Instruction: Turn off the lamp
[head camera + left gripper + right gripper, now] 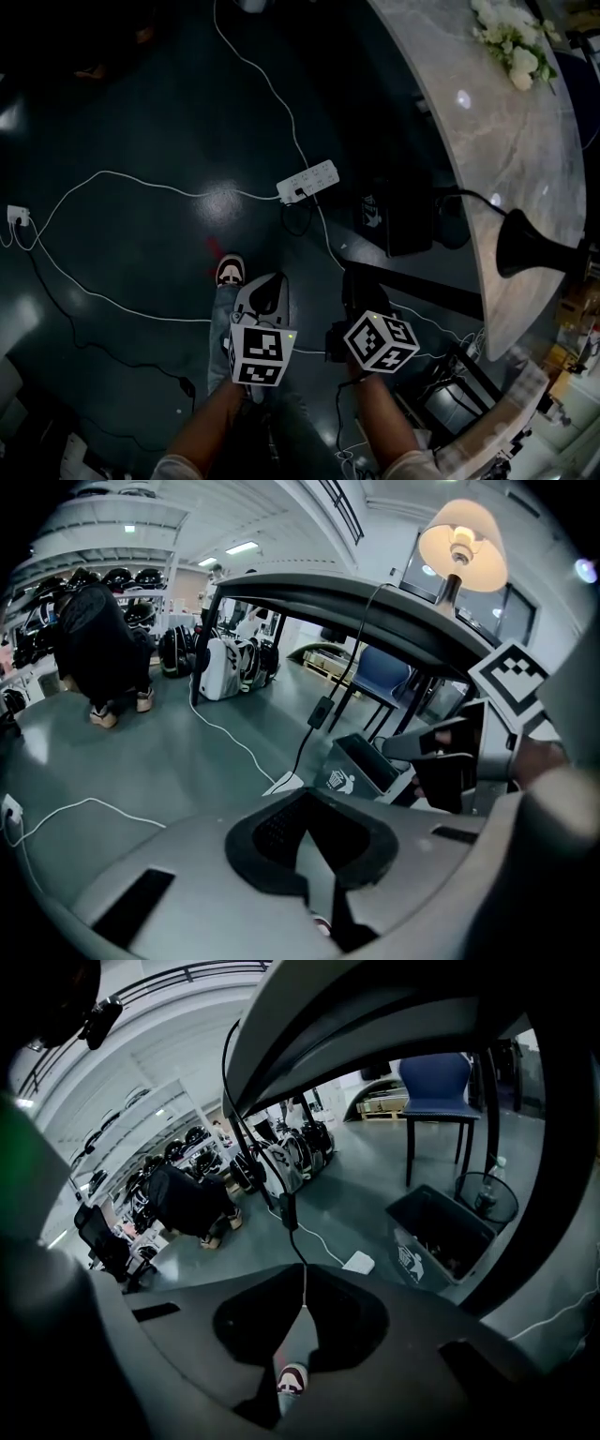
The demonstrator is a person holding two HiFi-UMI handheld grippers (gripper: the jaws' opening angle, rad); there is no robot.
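Lit lamp (461, 546) at the edge of the surface (375, 611), inline switch (279, 1211) hanging on the cord below the lamp. Left tongs (305, 808) and right tongs (302, 1288) clenched on nothing, low below the lamp, probably lining up on that switch. Open bin (441, 1232) on the floor under the lamp, contents too dark to tell.

Pale grey veined table (469, 141), white power strip (307, 181), white flowers (511, 37), blue chair (436, 1082), cream lamp shade (478, 564).
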